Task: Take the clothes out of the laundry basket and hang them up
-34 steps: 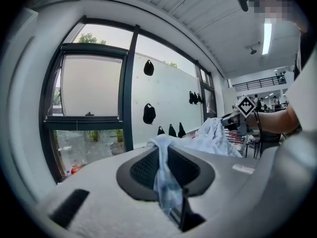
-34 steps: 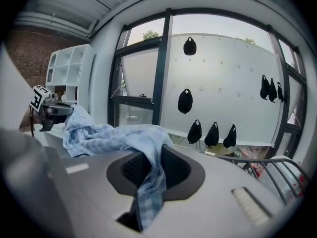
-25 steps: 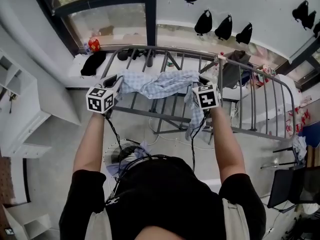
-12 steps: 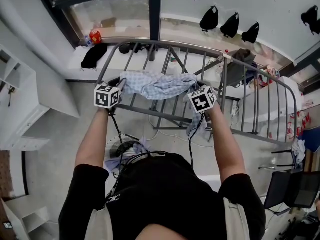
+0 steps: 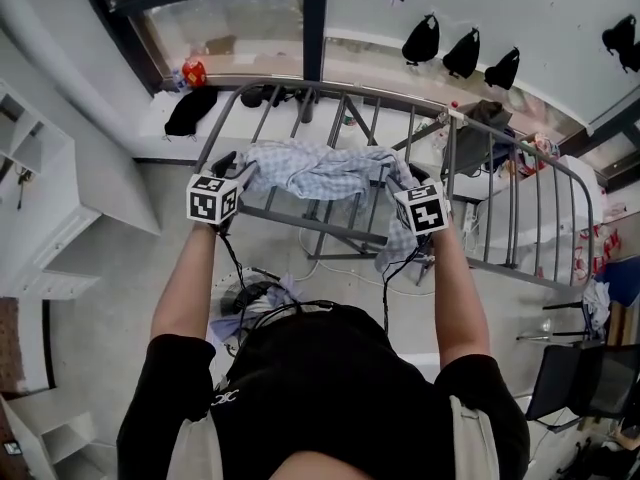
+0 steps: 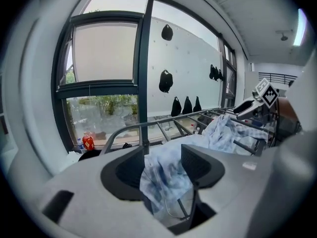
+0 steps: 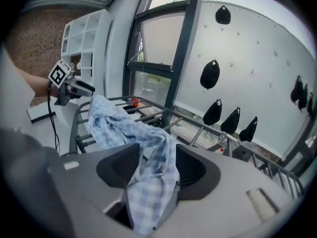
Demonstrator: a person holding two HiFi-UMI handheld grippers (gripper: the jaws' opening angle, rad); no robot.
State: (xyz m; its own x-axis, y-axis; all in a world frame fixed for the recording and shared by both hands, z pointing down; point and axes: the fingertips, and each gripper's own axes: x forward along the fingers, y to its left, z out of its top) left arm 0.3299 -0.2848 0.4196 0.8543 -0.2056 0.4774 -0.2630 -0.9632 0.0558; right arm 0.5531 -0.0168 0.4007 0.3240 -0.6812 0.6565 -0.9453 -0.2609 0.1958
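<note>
A blue-and-white checked cloth (image 5: pixel 320 171) lies bunched across the top bars of a grey metal drying rack (image 5: pixel 330 230). At the cloth's left end is my left gripper (image 5: pixel 236 165), at its right end my right gripper (image 5: pixel 404 175). The jaws of both have just been opening. In the left gripper view the cloth (image 6: pixel 163 177) hangs loose between the wide jaws of the left gripper (image 6: pixel 163 158). In the right gripper view the cloth (image 7: pixel 148 182) drapes slack between the spread jaws of the right gripper (image 7: pixel 157 165). The laundry basket (image 5: pixel 232 306) stands on the floor beneath, with more cloth in it.
Black caps (image 5: pixel 460 53) hang on the white wall beyond the rack. A window sill at the back holds a red can (image 5: pixel 194 72) and a black item (image 5: pixel 190 111). White shelves (image 5: pixel 40 168) stand at the left, a black chair (image 5: pixel 585 388) at the right.
Both grippers have sunk a little toward the rack with the cloth. Their jaws now stand wider round the cloth ends, and the cloth rests on the bars.
</note>
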